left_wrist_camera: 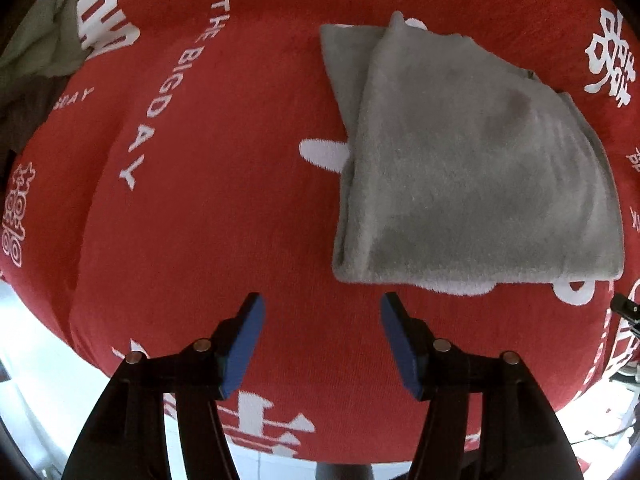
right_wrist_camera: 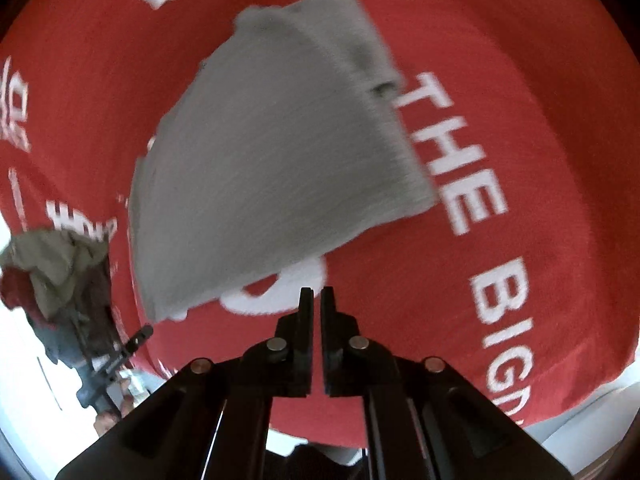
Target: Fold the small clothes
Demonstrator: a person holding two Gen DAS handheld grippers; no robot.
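Observation:
A grey fleecy garment lies folded into a rough wedge on a red cloth with white lettering. My left gripper hangs above the red cloth just short of the garment's near left corner. It is open, with only red cloth showing between its blue pads. In the right wrist view the same grey garment lies ahead and to the left. My right gripper is shut with nothing between its black fingers, over a white print on the red cloth near the garment's near edge.
A heap of olive and dark clothes sits at the far left of the red cloth, and shows as a heap in the right wrist view. The red surface ends close below both grippers, with pale floor beyond. A person's hand shows at lower left.

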